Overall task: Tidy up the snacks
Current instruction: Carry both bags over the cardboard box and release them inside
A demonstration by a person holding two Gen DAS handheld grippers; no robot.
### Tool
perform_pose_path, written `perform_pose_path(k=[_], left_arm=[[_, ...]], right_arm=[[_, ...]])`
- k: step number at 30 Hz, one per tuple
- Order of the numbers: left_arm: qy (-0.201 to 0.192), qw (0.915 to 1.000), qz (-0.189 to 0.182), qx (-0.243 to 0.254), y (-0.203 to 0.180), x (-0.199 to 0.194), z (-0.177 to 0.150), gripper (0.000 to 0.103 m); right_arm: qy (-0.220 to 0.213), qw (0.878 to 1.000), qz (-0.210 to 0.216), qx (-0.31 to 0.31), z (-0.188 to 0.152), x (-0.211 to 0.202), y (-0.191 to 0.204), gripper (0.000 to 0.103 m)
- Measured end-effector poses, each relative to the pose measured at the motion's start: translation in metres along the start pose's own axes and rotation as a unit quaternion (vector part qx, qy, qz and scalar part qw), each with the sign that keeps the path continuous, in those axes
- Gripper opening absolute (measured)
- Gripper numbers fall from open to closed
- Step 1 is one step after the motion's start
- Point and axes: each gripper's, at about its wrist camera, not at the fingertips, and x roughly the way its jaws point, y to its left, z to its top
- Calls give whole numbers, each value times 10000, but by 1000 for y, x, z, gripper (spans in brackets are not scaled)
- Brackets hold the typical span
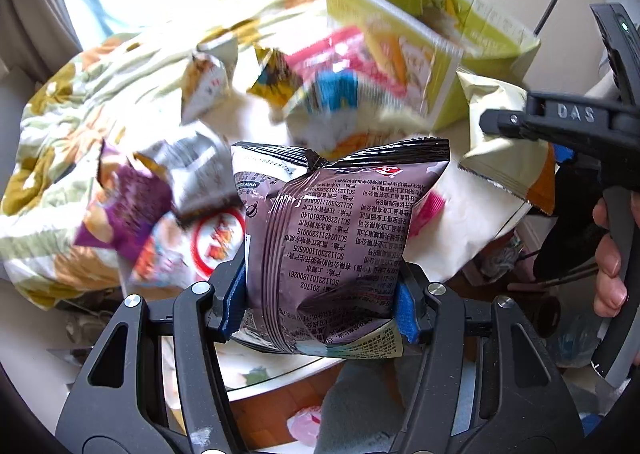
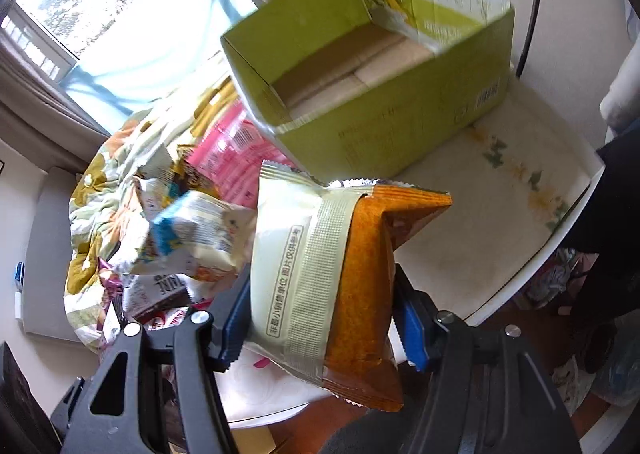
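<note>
White round table point(image 2: 472, 254) with faint floral print along its rim. On it: open green cardboard box point(image 2: 392, 126) toward the far side, flaps up; heap of loose snack packets point(image 2: 192, 238) beside the box, blurred, pink, blue-white and purple among them. Beyond the heap, touching the table's edge, floral quilt point(image 1: 72, 102)

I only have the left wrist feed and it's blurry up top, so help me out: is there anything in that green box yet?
Observer: No snacks in the green box; only its bare cardboard bottom shows.
Operator: What does the right gripper hold?
Observer: The right gripper is shut on a cream and orange packet.
Operator: Is there free table beside the box?
Observer: Yes, the white table right of the packet looks bare.
</note>
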Motion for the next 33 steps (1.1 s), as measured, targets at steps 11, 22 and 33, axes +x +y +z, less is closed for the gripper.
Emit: perform_pose_path(k=[11, 22, 33], left_arm=[[-821, 9966, 48, -93, -5, -54, 92, 56], [-1080, 9932, 157, -406, -66, -30, 226, 56], [-510, 9960, 273, -678, -122, 76, 333, 56]], right_arm=[[-818, 9937, 179, -740, 62, -60, 34, 58], [-852, 9827, 423, -1591, 177, -53, 22, 58], [-574, 9745, 316, -2146, 277, -2, -13, 58]])
